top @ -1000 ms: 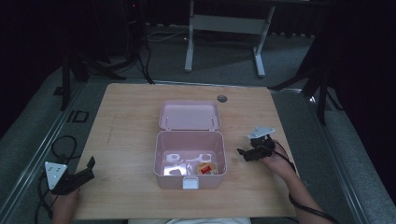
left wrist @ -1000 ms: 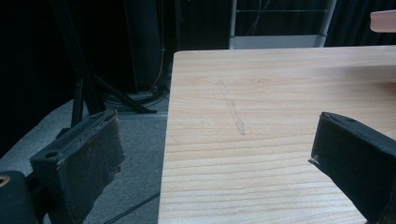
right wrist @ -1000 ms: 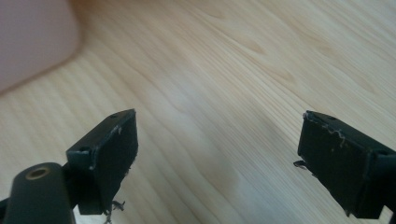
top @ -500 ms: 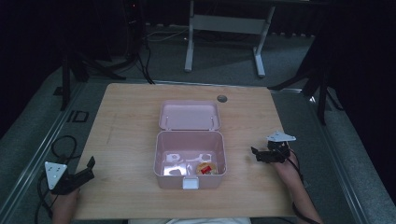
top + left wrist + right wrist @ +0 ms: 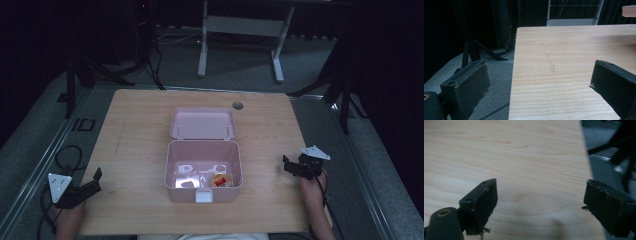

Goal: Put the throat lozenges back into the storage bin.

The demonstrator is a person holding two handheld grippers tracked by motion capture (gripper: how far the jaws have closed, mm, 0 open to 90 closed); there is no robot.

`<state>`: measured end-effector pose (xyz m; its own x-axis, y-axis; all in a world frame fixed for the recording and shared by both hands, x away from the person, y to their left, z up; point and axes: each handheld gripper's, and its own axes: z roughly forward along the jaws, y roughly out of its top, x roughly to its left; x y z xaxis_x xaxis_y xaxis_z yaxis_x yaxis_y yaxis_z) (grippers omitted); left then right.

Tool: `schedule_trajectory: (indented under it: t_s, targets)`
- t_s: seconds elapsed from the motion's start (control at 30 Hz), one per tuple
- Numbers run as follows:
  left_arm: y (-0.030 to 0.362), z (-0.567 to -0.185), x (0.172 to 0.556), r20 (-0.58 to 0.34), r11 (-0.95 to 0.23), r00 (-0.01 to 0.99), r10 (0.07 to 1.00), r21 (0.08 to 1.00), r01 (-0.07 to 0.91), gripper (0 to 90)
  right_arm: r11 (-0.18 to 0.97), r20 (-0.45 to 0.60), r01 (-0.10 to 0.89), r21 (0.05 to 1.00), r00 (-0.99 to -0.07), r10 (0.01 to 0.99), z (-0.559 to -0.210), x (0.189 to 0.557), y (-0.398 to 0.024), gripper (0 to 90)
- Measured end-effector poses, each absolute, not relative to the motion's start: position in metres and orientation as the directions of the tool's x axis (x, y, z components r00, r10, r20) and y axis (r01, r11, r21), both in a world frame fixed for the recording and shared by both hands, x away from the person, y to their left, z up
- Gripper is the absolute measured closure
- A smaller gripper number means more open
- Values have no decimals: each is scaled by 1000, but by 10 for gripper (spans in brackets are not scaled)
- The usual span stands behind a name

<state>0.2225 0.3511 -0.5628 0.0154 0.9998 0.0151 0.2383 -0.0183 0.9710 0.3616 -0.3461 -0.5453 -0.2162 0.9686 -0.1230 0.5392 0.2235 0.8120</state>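
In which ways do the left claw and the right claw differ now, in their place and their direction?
The left claw rests at the near left corner of the light wooden table, partly over its edge; the right claw sits by the right edge, farther up. The left claw points up and right along the table, the right claw points left toward the open pink plastic box. Both are open, hold nothing and touch no object.
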Motion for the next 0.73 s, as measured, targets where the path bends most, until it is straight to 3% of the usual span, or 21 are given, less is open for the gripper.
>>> schedule_trajectory:
  t_s: [0.73]
  targets:
    - [351,-563,222,12,-15,14,1000,972,233,25,83,-66,562,823,-51,997,-550,358,-372,127]
